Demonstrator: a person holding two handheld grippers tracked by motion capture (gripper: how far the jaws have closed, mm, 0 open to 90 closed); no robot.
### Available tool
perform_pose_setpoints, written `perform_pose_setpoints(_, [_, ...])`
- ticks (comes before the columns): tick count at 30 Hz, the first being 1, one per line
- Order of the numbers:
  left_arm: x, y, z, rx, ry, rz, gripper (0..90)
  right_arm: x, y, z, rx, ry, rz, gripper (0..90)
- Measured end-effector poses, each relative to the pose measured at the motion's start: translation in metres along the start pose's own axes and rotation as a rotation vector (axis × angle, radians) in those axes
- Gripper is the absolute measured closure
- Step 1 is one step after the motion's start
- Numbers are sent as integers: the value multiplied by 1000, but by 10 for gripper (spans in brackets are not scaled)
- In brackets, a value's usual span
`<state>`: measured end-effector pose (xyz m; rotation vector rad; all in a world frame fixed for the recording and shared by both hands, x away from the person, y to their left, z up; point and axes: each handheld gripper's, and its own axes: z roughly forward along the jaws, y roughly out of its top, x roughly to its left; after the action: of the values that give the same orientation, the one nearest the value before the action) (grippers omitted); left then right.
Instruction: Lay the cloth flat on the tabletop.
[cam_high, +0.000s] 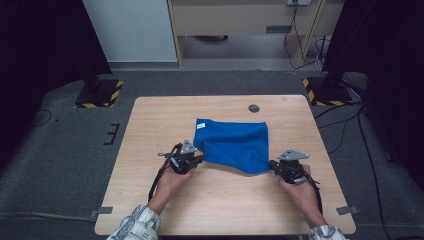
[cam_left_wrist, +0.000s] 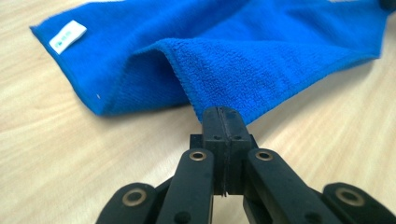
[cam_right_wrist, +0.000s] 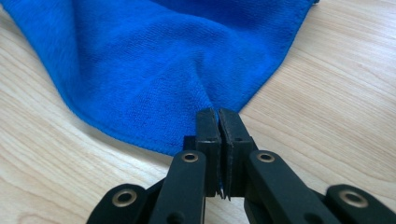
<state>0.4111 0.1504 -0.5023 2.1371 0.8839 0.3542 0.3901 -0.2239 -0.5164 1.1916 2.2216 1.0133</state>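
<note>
While both claws pinch its near corners, a blue cloth lies mid-counter.
Left claw (cam_high: 196, 161) is clenched on the cloth (cam_high: 235, 142) at its near-left corner; right claw (cam_high: 274, 165) is clenched on the near-right corner; the cloth's long axis runs left to right across the counter (cam_high: 150, 130); its white label (cam_left_wrist: 67, 36) sits at the far-left corner.

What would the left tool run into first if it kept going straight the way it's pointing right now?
The blue cloth. The left tool is already shut on a lifted corner of it, so going on would push it into the raised fold right ahead, then probably the flat part with the white label.
</note>
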Motion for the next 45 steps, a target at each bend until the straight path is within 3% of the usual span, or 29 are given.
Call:
perform_pose_setpoints(12, [-1, -17, -16, 14, -12, -7, 900, 11, -2, -10, -2, 23, -10, 879])
perform_pose_setpoints(25, [-12, -32, -35, 17, -33, -11, 900, 20, -8, -24, -3, 37, -6, 881])
perform_pose_setpoints(31, [-26, -33, -43, 13, -50, 13, 900, 23, -14, -27, 23, 41, -22, 882])
perform_pose_setpoints(40, [-27, -36, -51, 8, -54, 13, 900, 28, -23, -39, 35, 52, -22, 880])
perform_pose_setpoints(45, [-30, -41, -54, 29, -51, 25, 900, 35, -22, -40, 32, 64, -26, 878])
